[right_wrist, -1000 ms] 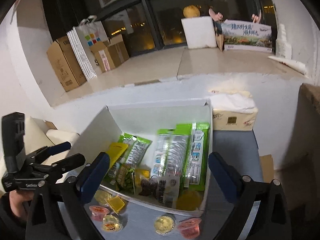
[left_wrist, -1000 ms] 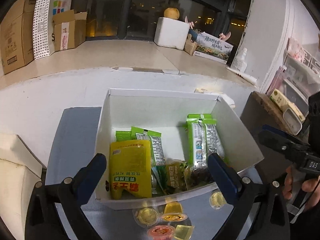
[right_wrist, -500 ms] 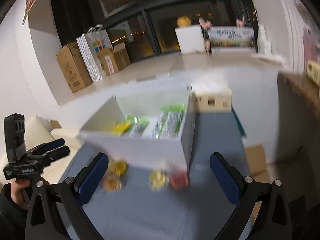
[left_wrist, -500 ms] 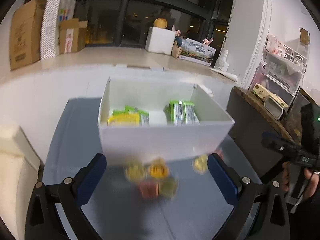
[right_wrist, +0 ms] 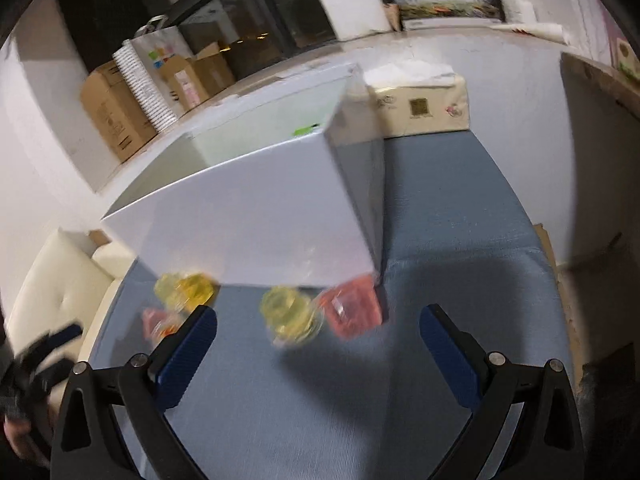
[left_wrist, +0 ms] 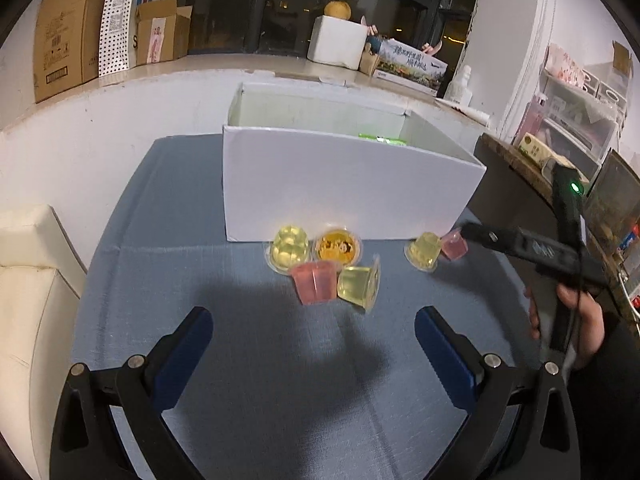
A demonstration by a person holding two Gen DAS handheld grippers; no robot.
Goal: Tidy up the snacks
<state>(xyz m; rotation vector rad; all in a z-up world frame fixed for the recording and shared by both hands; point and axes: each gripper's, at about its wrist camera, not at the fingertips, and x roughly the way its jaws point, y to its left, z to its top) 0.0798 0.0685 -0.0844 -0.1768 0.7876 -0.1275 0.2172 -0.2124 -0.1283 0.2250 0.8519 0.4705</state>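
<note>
A white cardboard box (left_wrist: 344,184) stands on a blue cloth; green snack packets (left_wrist: 382,138) just show over its rim. Several jelly cups lie in front of it: a pale yellow cup (left_wrist: 289,248), a gold-lidded cup (left_wrist: 338,247), a pink cup (left_wrist: 314,282), a tipped yellow cup (left_wrist: 360,286), and to the right another yellow cup (left_wrist: 425,251) and pink cup (left_wrist: 454,244). My left gripper (left_wrist: 312,350) is open and empty, short of the cups. My right gripper (right_wrist: 316,350) is open and empty, close to a yellow cup (right_wrist: 290,314) and a pink cup (right_wrist: 352,310). The box (right_wrist: 256,224) fills that blurred view.
A tissue pack (right_wrist: 420,106) sits behind the box on the right. A cream cushioned seat (left_wrist: 28,300) borders the cloth on the left. A dark wooden counter (left_wrist: 516,168) stands on the right. Cardboard boxes (left_wrist: 64,32) line the back ledge.
Both grippers have pulled back and dropped lower, from looking down into the box to facing its front wall. The jelly cups now lie ahead of the fingers. Both stayed open.
</note>
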